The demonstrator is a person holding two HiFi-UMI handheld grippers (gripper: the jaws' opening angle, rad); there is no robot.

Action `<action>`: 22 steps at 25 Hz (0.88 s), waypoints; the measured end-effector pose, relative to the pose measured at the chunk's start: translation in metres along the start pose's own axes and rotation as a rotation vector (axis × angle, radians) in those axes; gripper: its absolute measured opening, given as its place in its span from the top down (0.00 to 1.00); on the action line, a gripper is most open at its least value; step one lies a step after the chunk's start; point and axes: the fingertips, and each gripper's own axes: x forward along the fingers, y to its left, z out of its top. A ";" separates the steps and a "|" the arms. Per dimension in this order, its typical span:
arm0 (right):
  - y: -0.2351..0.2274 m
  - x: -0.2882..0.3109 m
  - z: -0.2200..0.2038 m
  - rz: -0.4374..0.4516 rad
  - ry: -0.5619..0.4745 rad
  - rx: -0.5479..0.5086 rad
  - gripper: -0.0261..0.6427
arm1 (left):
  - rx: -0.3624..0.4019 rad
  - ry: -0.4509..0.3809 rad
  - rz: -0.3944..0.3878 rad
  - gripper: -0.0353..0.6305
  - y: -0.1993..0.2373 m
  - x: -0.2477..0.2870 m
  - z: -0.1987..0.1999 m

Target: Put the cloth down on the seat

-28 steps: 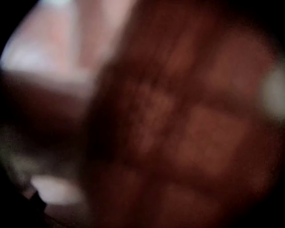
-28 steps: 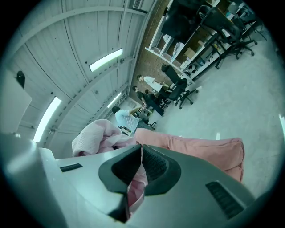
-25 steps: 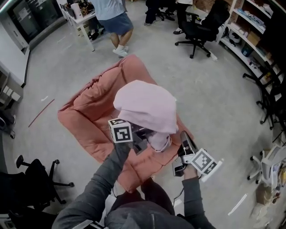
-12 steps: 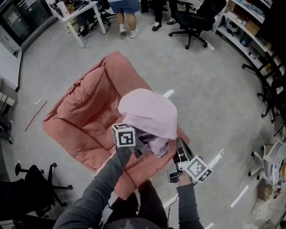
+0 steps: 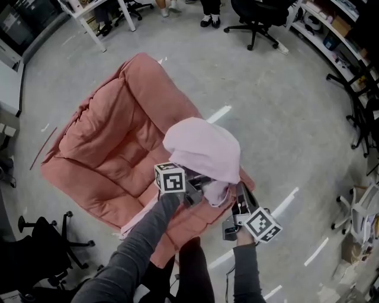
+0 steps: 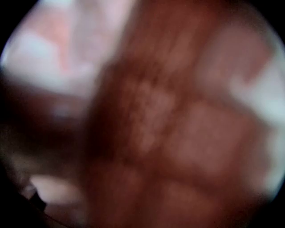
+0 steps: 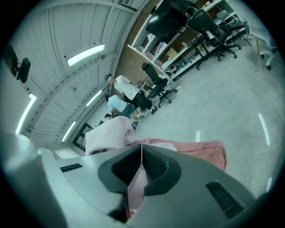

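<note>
A salmon-pink cushioned seat [image 5: 112, 148] lies on the grey floor. A pale pink cloth [image 5: 204, 151] hangs bunched in the air over the seat's near right corner. The cloth is heaped over my left gripper [image 5: 194, 189] and hides its jaws. The left gripper view is a red-brown blur of cloth [image 6: 169, 116] against the lens. My right gripper [image 5: 240, 195] is beside it on the right, shut on a thin edge of the cloth. In the right gripper view that gripper [image 7: 141, 149] pinches a pink strip, with the cloth [image 7: 109, 136] and seat [image 7: 200, 149] beyond.
Black office chairs stand at the top [image 5: 254, 18] and bottom left [image 5: 41, 237]. Shelves [image 5: 331, 23] line the right side and a white table [image 5: 100, 18] stands at the top left. People's feet [image 5: 207, 21] show at the top edge. White tape marks [image 5: 219, 113] lie on the floor.
Both grippers have come down towards the seat with the cloth still on them. The seat now fills more of the head view, and the person walking at the top has gone out of view.
</note>
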 end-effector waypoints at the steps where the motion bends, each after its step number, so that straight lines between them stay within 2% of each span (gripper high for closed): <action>1: -0.004 0.006 0.001 -0.009 -0.004 -0.011 0.94 | -0.007 0.010 0.003 0.37 0.007 0.002 -0.003; 7: -0.022 0.025 0.008 -0.039 -0.007 -0.060 0.94 | -0.027 0.026 0.022 0.37 0.043 0.016 -0.011; 13: -0.031 0.036 0.006 -0.042 0.007 -0.058 0.94 | -0.042 0.070 0.177 0.37 0.089 0.024 -0.026; 22: -0.045 0.047 0.000 -0.044 0.037 -0.050 0.94 | -0.035 0.055 0.271 0.37 0.118 0.031 -0.035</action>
